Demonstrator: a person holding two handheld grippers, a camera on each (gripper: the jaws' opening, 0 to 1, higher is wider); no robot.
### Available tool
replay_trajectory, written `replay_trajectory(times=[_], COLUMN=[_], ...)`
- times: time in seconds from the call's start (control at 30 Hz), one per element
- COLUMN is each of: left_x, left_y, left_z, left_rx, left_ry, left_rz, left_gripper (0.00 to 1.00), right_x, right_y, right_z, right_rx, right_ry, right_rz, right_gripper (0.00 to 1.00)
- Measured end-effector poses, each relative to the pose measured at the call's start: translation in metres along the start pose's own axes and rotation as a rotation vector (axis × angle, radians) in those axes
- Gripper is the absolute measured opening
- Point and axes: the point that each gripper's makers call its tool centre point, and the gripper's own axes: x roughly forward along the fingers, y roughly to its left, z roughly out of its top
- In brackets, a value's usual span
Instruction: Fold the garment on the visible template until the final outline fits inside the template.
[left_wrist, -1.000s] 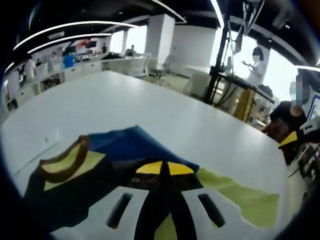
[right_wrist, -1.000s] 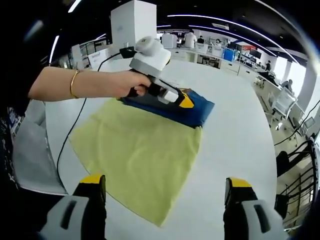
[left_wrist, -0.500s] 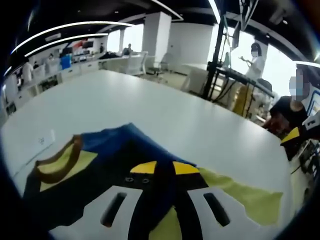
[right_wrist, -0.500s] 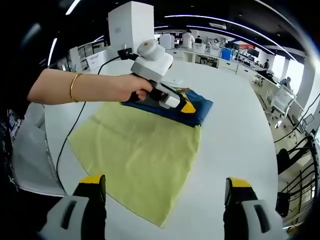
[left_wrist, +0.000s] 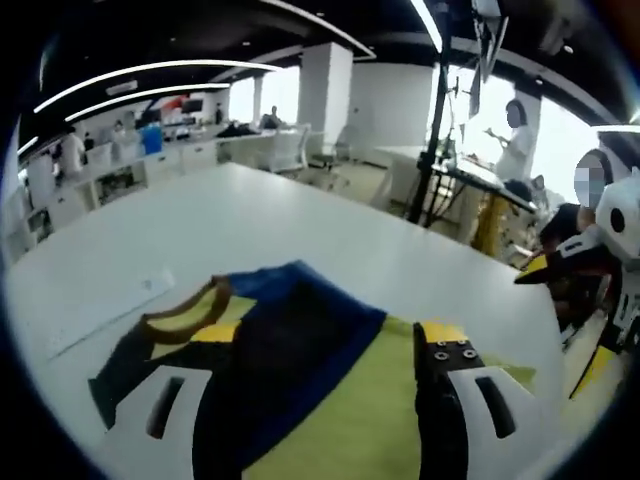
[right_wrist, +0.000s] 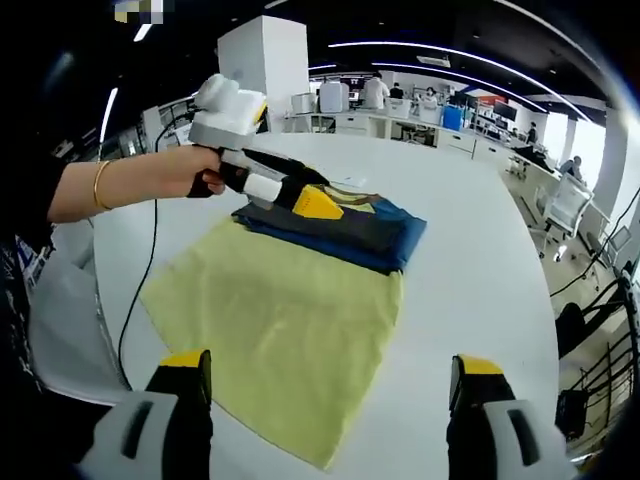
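Observation:
A folded dark-blue garment (right_wrist: 352, 232) with a brown collar lies on the far end of a yellow-green template cloth (right_wrist: 280, 320) on the white table (right_wrist: 480, 250). In the left gripper view the garment (left_wrist: 290, 335) lies between and beyond my left gripper (left_wrist: 330, 335), whose jaws stand open and apart over the yellow-green cloth (left_wrist: 350, 430). From the right gripper view, a hand holds the left gripper (right_wrist: 322, 203) just above the garment's left part. My right gripper (right_wrist: 330, 365) hangs open over the cloth's near edge, holding nothing. It also shows at the far right as the right gripper (left_wrist: 600, 260).
A black cable (right_wrist: 150, 260) runs from the left gripper across the table's left side. A person's lap (right_wrist: 60, 310) is at the table's left edge. Desks, pillars and several people fill the room behind; a black stand (left_wrist: 430, 140) rises past the table's far edge.
The left gripper's jaws, shut on the garment's dark cloth before, have opened and let it go. The hand has drawn that gripper back and up, to the left. The garment lies folded.

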Motion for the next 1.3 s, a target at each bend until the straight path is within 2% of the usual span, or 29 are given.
replay_trajectory(times=[0.27,0.37,0.43,0.57,0.77,0.83,0.87,0.97,1.3], left_x=[-0.053,-0.067,-0.075,-0.092,-0.118,-0.129,-0.134,-0.149,-0.19], left_y=[0.01,0.017,0.017,0.015,0.006,0.003,0.002,-0.001,-0.011], left_z=[-0.002,-0.005,-0.012,-0.018,-0.044,-0.055,-0.059,-0.074,-0.12], left_rx=[0.018,-0.006,-0.013,-0.027,-0.043,-0.089,-0.115,-0.147,-0.126], left_ry=[-0.009,-0.012,0.005,-0.004,0.028,0.033,0.014,0.021,0.083], left_rz=[0.03,0.055,0.062,0.072,0.074,0.088,0.101,0.109,0.158], left_gripper=[0.85,0.86,0.86,0.88,0.95,0.97,0.97,0.98,0.92], right_x=[0.001,0.001,0.001,0.002,0.005,0.006,0.006,0.006,0.007], right_y=[0.005,0.009,0.013,0.019,0.023,0.026,0.027,0.03,0.037], right_z=[-0.008,-0.013,-0.017,-0.023,-0.032,-0.037,-0.041,-0.047,-0.063], right_rx=[0.006,0.012,0.016,0.017,0.032,0.041,0.045,0.052,0.07], right_ry=[0.024,0.033,0.048,0.055,0.056,0.061,0.063,0.07,0.085], right_rz=[0.014,0.019,0.02,0.025,0.022,0.025,0.028,0.029,0.022], right_gripper=[0.99,0.99,0.99,0.99,0.99,0.99,0.98,0.98,0.93])
